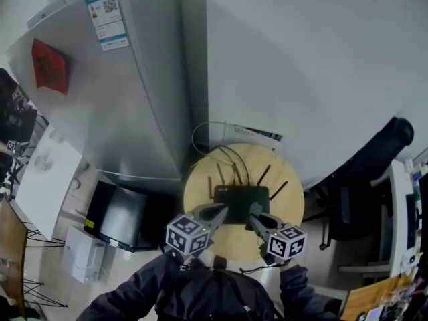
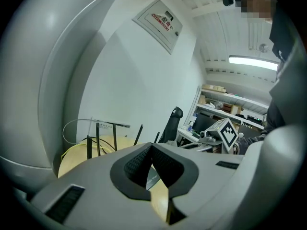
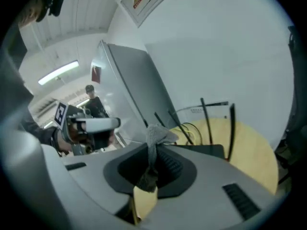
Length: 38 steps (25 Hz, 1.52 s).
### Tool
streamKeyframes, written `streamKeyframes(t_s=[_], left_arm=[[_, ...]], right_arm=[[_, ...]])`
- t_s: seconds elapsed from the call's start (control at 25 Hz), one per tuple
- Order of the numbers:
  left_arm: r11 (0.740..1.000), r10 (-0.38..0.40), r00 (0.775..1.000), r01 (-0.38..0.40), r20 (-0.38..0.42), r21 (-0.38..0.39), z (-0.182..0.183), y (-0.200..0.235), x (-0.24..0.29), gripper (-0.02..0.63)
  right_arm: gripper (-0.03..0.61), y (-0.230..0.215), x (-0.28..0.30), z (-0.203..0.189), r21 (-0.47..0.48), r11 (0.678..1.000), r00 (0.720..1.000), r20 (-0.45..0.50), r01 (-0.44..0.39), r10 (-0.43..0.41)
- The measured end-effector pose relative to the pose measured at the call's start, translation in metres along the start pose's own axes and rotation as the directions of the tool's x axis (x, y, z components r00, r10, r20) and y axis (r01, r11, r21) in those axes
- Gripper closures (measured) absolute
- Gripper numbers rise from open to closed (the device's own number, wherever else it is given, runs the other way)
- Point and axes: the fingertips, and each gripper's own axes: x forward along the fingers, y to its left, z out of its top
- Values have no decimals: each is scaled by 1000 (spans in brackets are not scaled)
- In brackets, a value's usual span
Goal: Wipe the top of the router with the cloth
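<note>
Nothing is reading clearly anywhere. A blue-and-white label (image 1: 107,17) with a QR code is sitting near a top corner of the grey fridge (image 1: 140,105), its print too small to read. A framed wall sign (image 2: 160,19) is showing red lettering, too small to make out. The marker cube (image 1: 187,235) on the left gripper (image 1: 221,211) and the marker cube (image 1: 286,243) on the right gripper (image 1: 254,209) are showing black-and-white square codes.

the router (image 1: 241,196) is showing plain black, antennas included. under it, the round table (image 1: 199,186) is showing pale yellow wood. the cloth (image 3: 157,133) is looking mottled grey. the left gripper (image 1: 224,210) and right gripper (image 1: 253,208) are wearing light grey with black pads, their cubes carrying black-and-white square markers. left of the router, the refrigerator (image 1: 134,99) is gleaming silver-grey, bearing a red sticker (image 1: 50,65) and a blue-and-white label (image 1: 107,17).
</note>
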Motion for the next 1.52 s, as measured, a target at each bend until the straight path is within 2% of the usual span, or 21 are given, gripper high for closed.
streamKeyframes(t_s=[0.2,0.36,0.84,1.52], left_arm=[[998,-9,997,13,73,-58,19,-8,-18,614],[999,18,994,-12,110,-50,29,-3,-35,614],[997,62,989,-55,135,-56,24,3,-67,614],[998,48,991,-42,128,-45,23,-3,-61,614]], right_arm=[[509,45,-5,28,114,994,993,114,-3,-11],[509,59,-1,45,124,992,986,163,2,-22],[511,76,6,45,137,990,985,174,-23,-1],[511,79,-8,49,133,991,980,200,-14,-13]])
